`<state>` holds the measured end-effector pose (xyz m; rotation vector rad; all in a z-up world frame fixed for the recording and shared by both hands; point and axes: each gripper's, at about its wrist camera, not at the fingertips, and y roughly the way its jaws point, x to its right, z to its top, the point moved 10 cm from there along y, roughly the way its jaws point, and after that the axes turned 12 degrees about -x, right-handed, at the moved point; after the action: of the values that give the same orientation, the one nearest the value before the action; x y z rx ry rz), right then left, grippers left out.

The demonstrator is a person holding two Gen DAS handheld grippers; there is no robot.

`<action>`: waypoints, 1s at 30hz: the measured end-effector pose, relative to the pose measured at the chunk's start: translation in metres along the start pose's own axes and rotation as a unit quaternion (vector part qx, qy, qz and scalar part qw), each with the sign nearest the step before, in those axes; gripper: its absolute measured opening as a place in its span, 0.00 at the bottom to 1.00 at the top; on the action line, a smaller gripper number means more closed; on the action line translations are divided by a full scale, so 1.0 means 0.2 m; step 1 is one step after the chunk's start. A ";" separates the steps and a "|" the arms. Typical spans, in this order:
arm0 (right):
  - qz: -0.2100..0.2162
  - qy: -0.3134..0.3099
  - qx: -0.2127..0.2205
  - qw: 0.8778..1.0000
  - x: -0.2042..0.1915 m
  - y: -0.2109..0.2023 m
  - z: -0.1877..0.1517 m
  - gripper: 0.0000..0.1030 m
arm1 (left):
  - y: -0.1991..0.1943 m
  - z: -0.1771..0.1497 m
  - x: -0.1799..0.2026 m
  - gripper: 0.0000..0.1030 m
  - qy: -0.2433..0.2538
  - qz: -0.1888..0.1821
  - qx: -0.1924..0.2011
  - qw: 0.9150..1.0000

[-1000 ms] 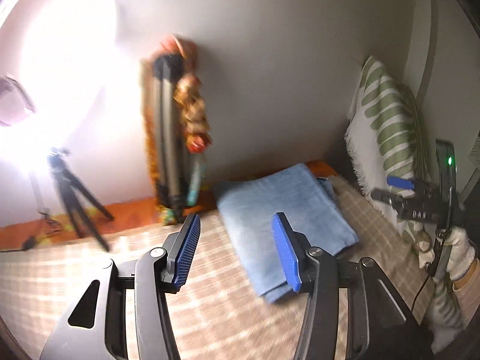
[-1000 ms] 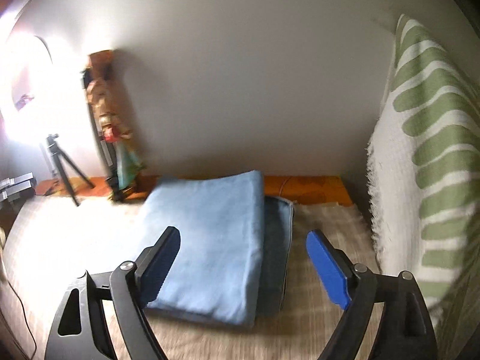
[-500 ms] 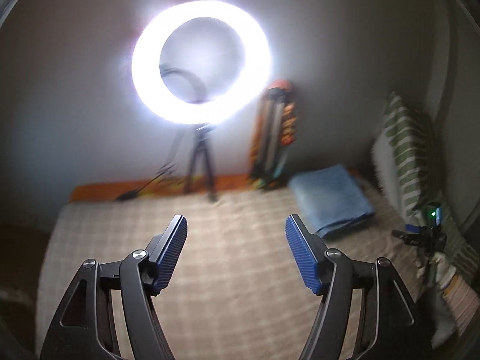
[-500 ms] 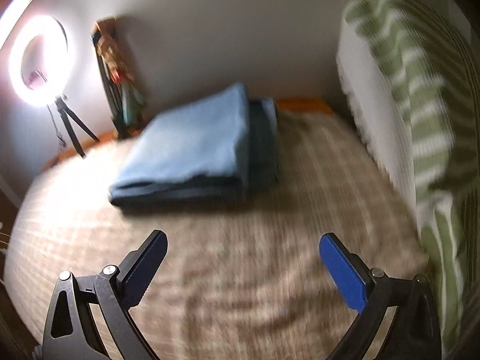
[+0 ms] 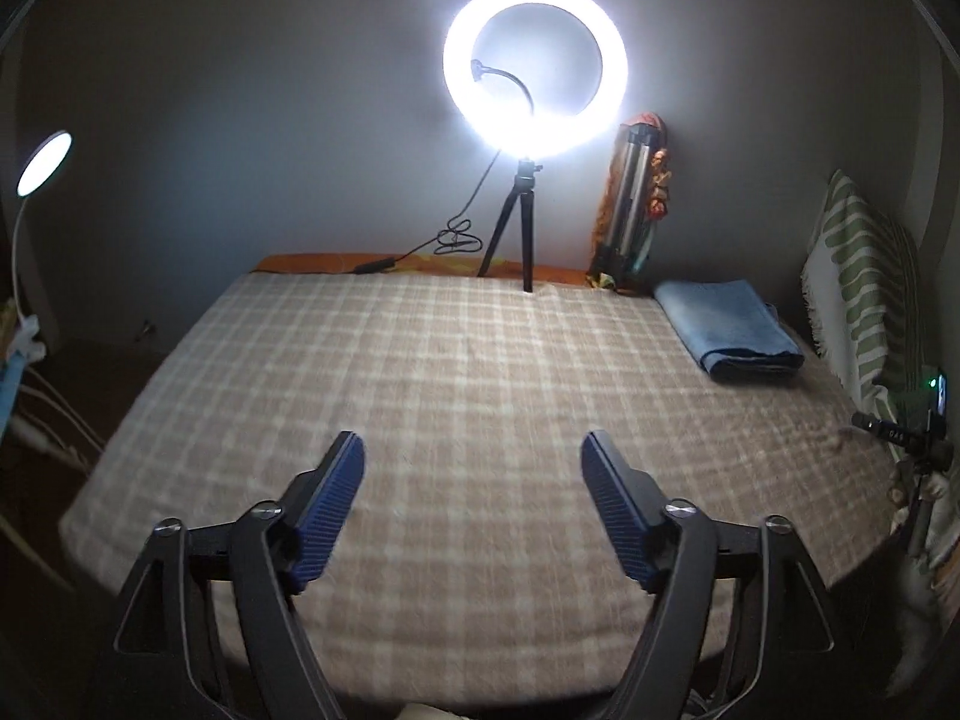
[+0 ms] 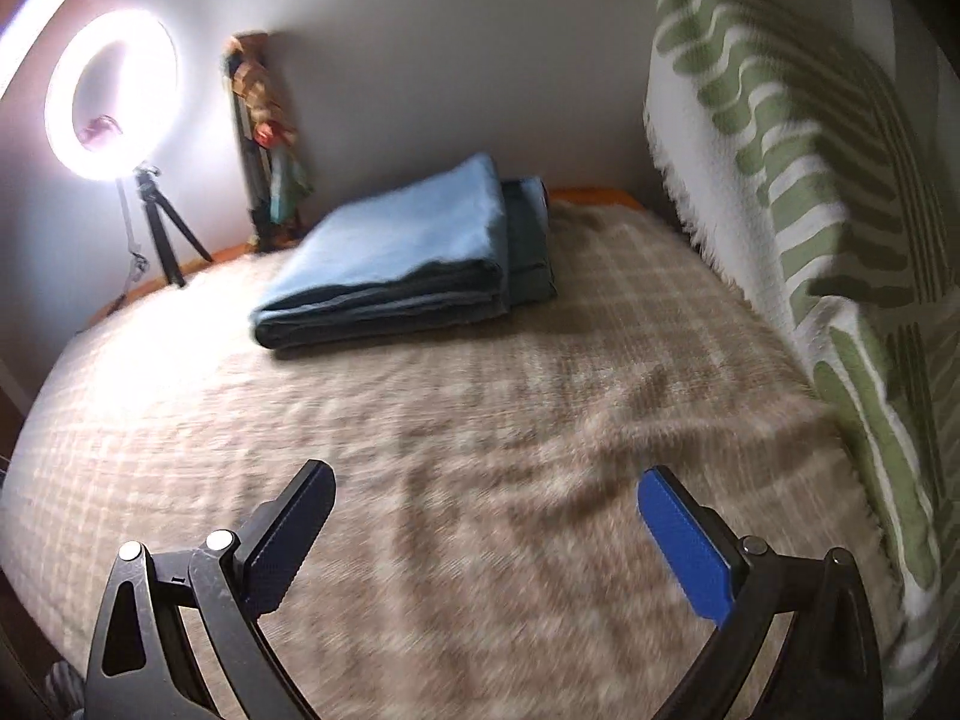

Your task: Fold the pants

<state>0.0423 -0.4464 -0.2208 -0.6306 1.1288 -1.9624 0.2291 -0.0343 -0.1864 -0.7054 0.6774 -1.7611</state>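
Note:
The blue pants [image 5: 726, 324] lie folded in a neat stack at the far right corner of the checked beige bed cover [image 5: 456, 384]. They also show in the right wrist view [image 6: 408, 258], with a darker layer under and beside the light blue top. My left gripper [image 5: 473, 453] is open and empty, low over the near middle of the bed, far from the pants. My right gripper [image 6: 485, 483] is open and empty, over the near part of the bed, well short of the pants.
A lit ring light on a small tripod [image 5: 534, 66] stands at the bed's far edge, with a folded tripod [image 5: 630, 204] beside it. A green-striped white throw [image 6: 792, 192] hangs along the right side. A desk lamp [image 5: 42, 162] stands left. The right gripper's device [image 5: 918, 426] shows at far right.
Both grippers have pulled back from the folded pants toward the near side of the bed. The pants lie where they were. Both stay open.

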 end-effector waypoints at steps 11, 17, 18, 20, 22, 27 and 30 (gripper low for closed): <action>0.021 -0.040 0.047 0.998 -0.31 -0.40 -0.23 1.00 | -0.16 -0.17 0.18 0.80 0.004 0.012 0.037 0.999; 0.034 -0.063 0.066 0.995 -0.45 -0.55 -0.34 1.00 | -0.18 -0.22 0.23 0.83 -0.006 -0.003 0.033 0.999; 0.035 -0.064 0.067 0.995 -0.47 -0.56 -0.35 1.00 | -0.17 -0.23 0.24 0.83 -0.006 -0.003 0.031 0.999; 0.028 -0.069 0.071 0.995 -0.49 -0.59 -0.38 1.00 | -0.16 -0.25 0.26 0.83 -0.003 0.000 0.028 1.000; 0.025 -0.072 0.073 0.994 -0.51 -0.61 -0.41 1.00 | -0.16 -0.26 0.27 0.84 -0.004 -0.003 0.025 1.000; 0.016 -0.078 0.077 0.994 -0.55 -0.63 -0.45 1.00 | -0.13 -0.28 0.31 0.84 -0.004 -0.013 0.012 1.000; 0.015 -0.080 0.077 0.994 -0.57 -0.64 -0.47 1.00 | -0.13 -0.28 0.32 0.84 -0.001 -0.010 0.012 1.000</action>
<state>-0.0080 -0.2681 -0.1595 -0.6702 0.8750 -1.9163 0.1559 -0.0831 -0.1958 -0.6981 0.6490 -1.7838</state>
